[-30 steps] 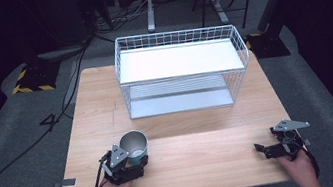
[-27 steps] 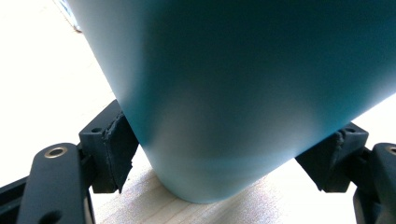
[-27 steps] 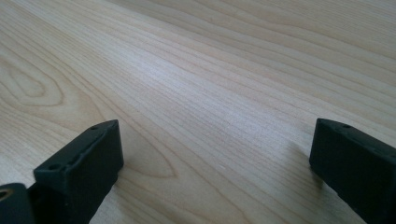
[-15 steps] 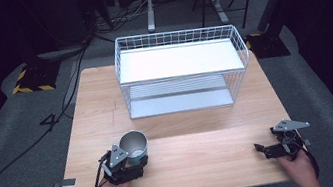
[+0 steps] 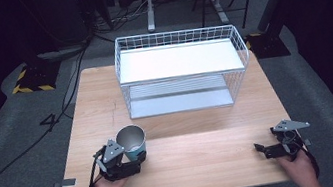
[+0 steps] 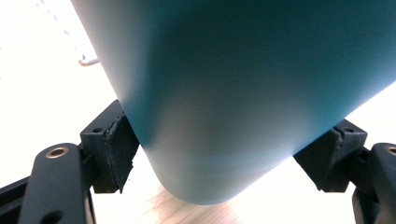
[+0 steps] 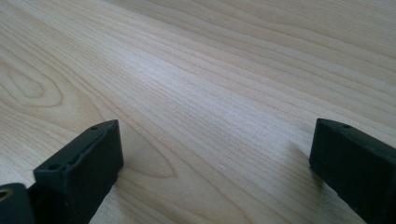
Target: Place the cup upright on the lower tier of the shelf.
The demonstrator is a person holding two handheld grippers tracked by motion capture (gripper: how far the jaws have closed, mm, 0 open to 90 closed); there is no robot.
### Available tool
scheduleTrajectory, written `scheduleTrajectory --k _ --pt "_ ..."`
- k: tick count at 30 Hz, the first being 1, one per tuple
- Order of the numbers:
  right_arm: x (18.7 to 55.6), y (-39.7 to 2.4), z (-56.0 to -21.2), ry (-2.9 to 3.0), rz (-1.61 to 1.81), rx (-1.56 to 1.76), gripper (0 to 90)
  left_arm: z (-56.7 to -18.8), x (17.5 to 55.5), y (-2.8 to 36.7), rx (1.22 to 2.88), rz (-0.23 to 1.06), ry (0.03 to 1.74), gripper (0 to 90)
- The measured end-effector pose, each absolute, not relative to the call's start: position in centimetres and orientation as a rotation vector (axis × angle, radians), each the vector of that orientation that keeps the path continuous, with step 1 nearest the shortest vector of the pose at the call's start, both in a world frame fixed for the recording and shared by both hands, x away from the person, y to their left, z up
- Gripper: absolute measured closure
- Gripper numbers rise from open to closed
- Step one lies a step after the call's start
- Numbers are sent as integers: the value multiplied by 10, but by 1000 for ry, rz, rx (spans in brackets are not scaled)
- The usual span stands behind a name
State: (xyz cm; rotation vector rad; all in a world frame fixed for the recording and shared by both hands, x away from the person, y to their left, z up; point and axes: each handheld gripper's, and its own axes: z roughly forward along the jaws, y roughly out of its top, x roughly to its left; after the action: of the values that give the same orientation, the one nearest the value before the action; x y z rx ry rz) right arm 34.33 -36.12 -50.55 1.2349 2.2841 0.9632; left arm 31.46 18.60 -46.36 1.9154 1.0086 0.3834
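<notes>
A teal cup (image 5: 132, 143) with a silvery inside is at the front left of the wooden table (image 5: 184, 121), tilted and lifted a little off the wood. My left gripper (image 5: 135, 163) is shut on the cup's lower wall. In the left gripper view the cup (image 6: 243, 93) looms large, both black pads (image 6: 119, 147) press its sides, and its bottom edge hangs above the wood. My right gripper (image 5: 259, 148) rests at the front right, jaws wide apart. In the right gripper view, bare wood lies between its fingers (image 7: 84, 163).
A white wire rack (image 5: 181, 71) with two shelves stands at the back middle of the table. Dark floor, cables and stand legs surround the table. Bare wood lies between the two grippers.
My left gripper has risen with the cup, which now sits higher and tilted. The right gripper has not moved.
</notes>
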Motion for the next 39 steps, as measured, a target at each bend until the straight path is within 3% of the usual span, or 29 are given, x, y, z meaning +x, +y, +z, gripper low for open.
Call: scheduleTrajectory --k 17,39 --pt "344 -361 -506 2273 961 1247 30 -435 349 145 1920 356 946 229" --pt "345 -360 -506 2264 954 1259 31 -432 405 102 1891 420 960 229"
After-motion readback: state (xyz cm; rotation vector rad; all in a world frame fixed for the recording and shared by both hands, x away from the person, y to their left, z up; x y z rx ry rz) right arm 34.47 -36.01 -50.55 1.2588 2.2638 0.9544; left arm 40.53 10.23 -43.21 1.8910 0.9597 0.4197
